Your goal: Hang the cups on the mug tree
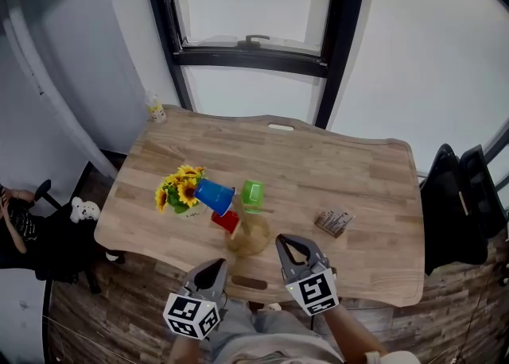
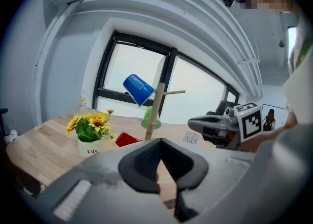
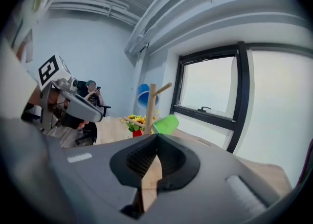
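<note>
The left gripper (image 1: 215,267) and right gripper (image 1: 286,245) are both pressed together with nothing in them. Just past them stands the mug tree (image 1: 249,234), with the blue cup (image 1: 215,195) hanging at its 10 o'clock and the green cup (image 1: 253,193) at 12 o'clock. The red cup (image 1: 226,221) sits low at 9 o'clock, maybe on the table (image 1: 374,187).

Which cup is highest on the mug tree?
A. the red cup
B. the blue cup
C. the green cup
B: in the left gripper view the blue cup hangs near the top of the mug tree. The green cup is lower, and the red cup is lowest, down by the table.
</note>
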A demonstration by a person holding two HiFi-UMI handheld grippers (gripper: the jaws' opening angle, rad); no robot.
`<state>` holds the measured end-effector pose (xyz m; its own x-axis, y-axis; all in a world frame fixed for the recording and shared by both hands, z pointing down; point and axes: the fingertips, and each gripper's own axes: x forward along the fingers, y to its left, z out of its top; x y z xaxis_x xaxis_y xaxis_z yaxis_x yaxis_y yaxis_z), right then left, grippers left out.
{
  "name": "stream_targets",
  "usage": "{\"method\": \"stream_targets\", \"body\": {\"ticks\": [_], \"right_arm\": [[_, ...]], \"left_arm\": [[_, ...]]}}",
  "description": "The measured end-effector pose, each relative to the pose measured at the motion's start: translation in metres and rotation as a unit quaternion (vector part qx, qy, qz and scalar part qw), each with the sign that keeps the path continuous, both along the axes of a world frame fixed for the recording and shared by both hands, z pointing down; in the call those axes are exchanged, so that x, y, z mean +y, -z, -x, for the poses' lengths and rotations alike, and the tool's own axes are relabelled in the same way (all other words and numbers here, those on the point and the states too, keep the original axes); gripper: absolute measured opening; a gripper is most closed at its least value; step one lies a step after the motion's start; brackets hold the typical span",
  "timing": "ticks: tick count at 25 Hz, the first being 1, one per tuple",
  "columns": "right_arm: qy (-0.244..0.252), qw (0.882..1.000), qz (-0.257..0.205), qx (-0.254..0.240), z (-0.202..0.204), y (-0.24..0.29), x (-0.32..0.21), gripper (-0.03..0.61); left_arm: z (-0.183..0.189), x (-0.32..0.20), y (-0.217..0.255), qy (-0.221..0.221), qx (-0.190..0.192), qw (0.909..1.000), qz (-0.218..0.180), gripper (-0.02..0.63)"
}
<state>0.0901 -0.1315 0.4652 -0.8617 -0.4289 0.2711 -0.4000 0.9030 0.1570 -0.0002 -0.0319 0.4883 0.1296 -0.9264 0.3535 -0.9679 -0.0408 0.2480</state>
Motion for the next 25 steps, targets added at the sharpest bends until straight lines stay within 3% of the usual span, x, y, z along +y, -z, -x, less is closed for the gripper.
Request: {"method": "stream_targets", "body": {"ticks": [10, 25], "right_arm": [[-0.023, 0.998, 0.058, -0.021, -0.032, -0.005, 0.025, 0.000], [-0.035, 0.996, 0.081, -0.015, -0.049, -0.012, 0.041, 0.000]], "left_arm": [[-0.034, -0.011, 0.000, -0.041, -0.004, 0.9992, 0.000, 0.005], [-0.064, -0.019, 0.000, -0.078, -0.006, 0.9969, 0.004, 0.005]]}}
